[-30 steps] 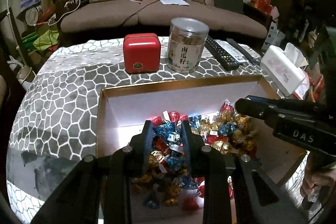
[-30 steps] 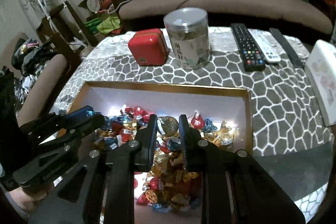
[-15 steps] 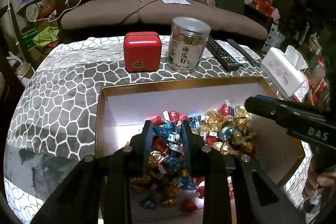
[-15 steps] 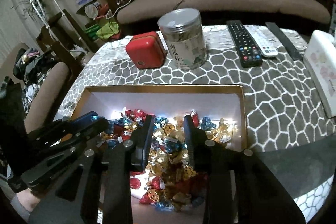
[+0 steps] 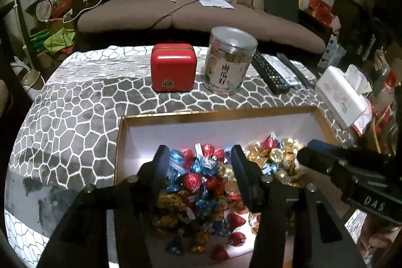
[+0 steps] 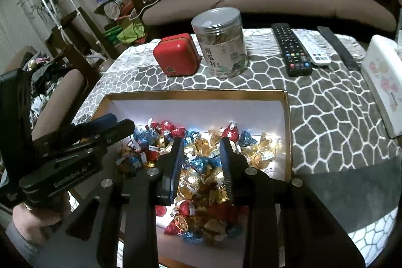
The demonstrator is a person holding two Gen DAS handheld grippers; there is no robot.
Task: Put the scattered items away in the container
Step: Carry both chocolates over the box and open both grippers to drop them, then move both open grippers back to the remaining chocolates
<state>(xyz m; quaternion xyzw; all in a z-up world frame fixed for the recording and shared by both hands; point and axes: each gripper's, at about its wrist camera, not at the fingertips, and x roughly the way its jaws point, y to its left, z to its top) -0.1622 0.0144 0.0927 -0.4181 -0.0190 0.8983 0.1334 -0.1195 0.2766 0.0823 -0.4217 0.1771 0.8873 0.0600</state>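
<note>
Dozens of foil-wrapped candies [image 5: 201, 182] already lie heaped in the box [image 5: 213, 114], and I see none loose on the honeycomb tablecloth [image 5: 75, 117], so I judge the tidying nearly done. My left gripper [image 5: 198, 162] has just been opening over the pile, nothing pinched; my right gripper [image 6: 201, 150] hangs slightly parted, also empty. Far behind the box stand a red tin [image 5: 173, 70] and a jar [image 5: 228, 60] (remotes [image 6: 291, 49] to the right), with a brown sofa [image 5: 201, 4] beyond.
</note>
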